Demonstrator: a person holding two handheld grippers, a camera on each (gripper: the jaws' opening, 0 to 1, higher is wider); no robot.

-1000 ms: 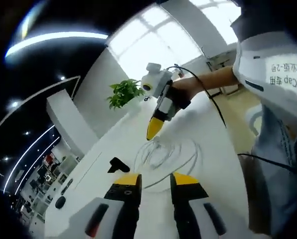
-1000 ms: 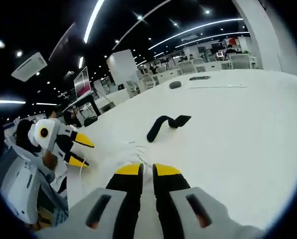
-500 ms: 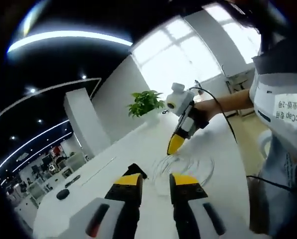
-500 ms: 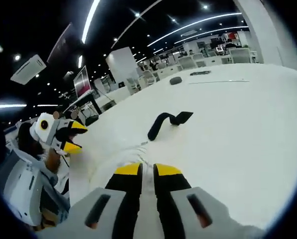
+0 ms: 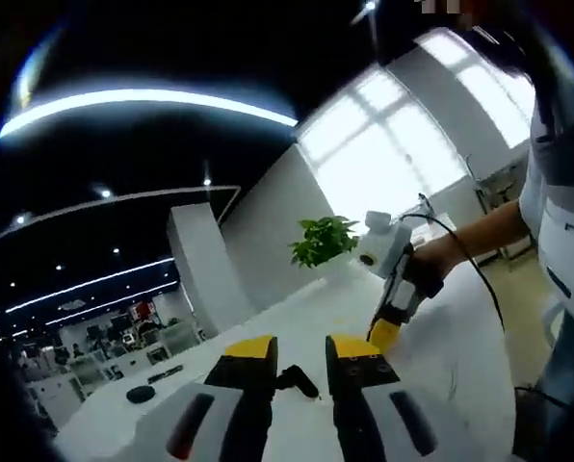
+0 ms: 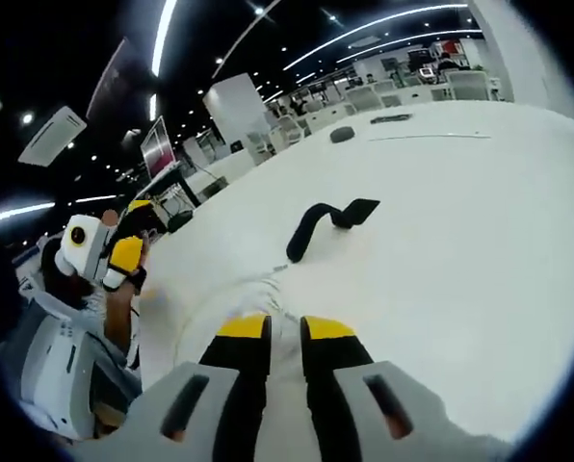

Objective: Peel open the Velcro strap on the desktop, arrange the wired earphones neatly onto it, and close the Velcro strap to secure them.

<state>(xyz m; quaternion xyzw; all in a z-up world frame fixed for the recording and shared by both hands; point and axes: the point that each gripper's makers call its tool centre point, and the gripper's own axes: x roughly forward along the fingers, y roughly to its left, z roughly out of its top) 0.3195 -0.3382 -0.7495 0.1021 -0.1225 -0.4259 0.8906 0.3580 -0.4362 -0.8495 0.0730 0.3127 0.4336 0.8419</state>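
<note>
The black Velcro strap point(image 6: 318, 221) lies curled on the white desk point(image 6: 460, 250), beyond my right gripper point(image 6: 285, 330). The strap point(image 5: 298, 377) also peeks out between my left jaws. The white earphone cable point(image 6: 265, 292) lies in loose loops on the desk and runs in between the right jaws, which stand nearly together on it. In the left gripper view the right gripper point(image 5: 382, 335) touches the desk with its tip closed, held by a hand. My left gripper point(image 5: 300, 350) is raised off the desk, open and holding nothing. It appears as the left gripper point(image 6: 128, 233) with its jaws apart.
A potted plant point(image 5: 324, 241) stands at the desk's window end. A dark mouse point(image 6: 342, 135) and a thin dark bar point(image 6: 391, 118) lie at the far side. A person in light clothing point(image 6: 56, 366) stands at the desk edge.
My left gripper has lifted and tilted up, away from the cable loops. The right gripper has stayed low at the cable, nearly still.
</note>
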